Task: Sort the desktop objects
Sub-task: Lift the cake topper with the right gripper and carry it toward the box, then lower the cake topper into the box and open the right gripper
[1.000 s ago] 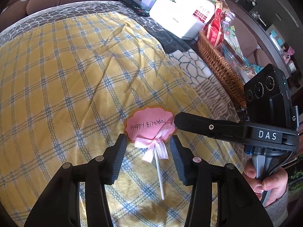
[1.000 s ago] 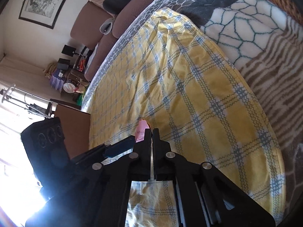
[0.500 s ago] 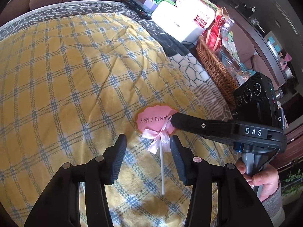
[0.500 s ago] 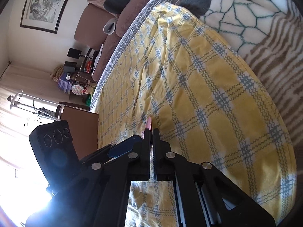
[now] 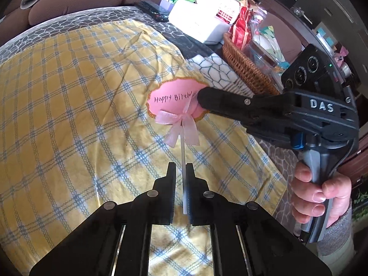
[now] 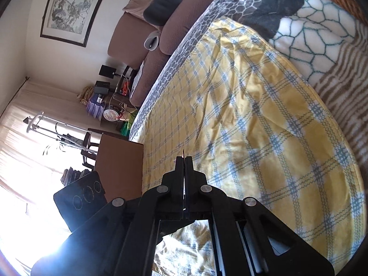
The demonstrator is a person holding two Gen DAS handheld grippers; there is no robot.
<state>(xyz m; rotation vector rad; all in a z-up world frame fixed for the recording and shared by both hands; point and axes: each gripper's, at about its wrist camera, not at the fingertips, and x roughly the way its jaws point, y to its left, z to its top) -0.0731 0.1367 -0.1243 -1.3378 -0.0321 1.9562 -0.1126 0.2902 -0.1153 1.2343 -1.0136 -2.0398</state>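
Note:
A pink "Happy Birthday" cake topper [image 5: 171, 100] with a pink bow and a white stick [image 5: 183, 161] is held above the yellow plaid cloth [image 5: 80, 115]. My right gripper [image 5: 200, 96] comes in from the right and is shut on the card's right edge. My left gripper [image 5: 181, 168] has its jaws nearly closed around the white stick, which lies against the right finger. In the right wrist view my right gripper [image 6: 184, 158] is shut, with only a sliver of the card's edge [image 6: 183, 153] showing between the fingertips.
A wicker basket [image 5: 246, 62] full of packets stands at the right. A white box [image 5: 197, 25] and remote controls [image 5: 151, 11] lie at the back. Brown sofa [image 6: 161, 23] beyond the cloth. A wooden cabinet [image 6: 115, 165] stands past the table's left edge.
The right gripper has lifted the topper off the cloth. My left gripper's jaws have closed from wide open to a narrow gap around the stick.

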